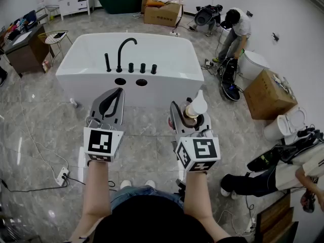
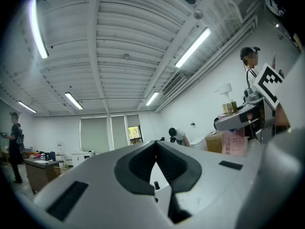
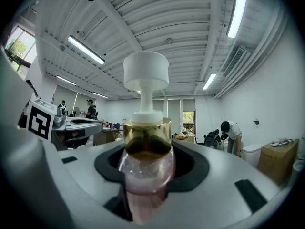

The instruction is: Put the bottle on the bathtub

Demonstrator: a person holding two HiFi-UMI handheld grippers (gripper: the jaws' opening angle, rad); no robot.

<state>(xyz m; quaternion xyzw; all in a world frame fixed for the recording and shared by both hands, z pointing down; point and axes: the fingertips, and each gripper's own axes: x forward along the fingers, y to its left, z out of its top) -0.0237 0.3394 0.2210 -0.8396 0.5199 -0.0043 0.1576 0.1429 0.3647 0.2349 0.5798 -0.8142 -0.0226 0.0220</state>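
The white bathtub (image 1: 167,76) with a black faucet (image 1: 124,48) on its near deck stands on the floor ahead of me. My right gripper (image 1: 190,116) is held in front of the tub's near right side, shut on a pump bottle (image 1: 195,109). In the right gripper view the bottle (image 3: 147,168) stands upright between the jaws of that gripper (image 3: 147,149); it has a clear pinkish body, a gold collar and a white pump head. My left gripper (image 1: 117,93) hovers before the tub's near left side. Its tips meet with nothing between them in the left gripper view (image 2: 156,143).
A person (image 1: 237,28) bends over gear behind the tub on the right. Cardboard boxes (image 1: 163,13) (image 1: 268,92), white toilets (image 1: 291,123) and a dark green tub (image 1: 120,1) stand around. A desk (image 1: 23,47) is at the left. Cables and a power strip (image 1: 63,175) lie on the floor.
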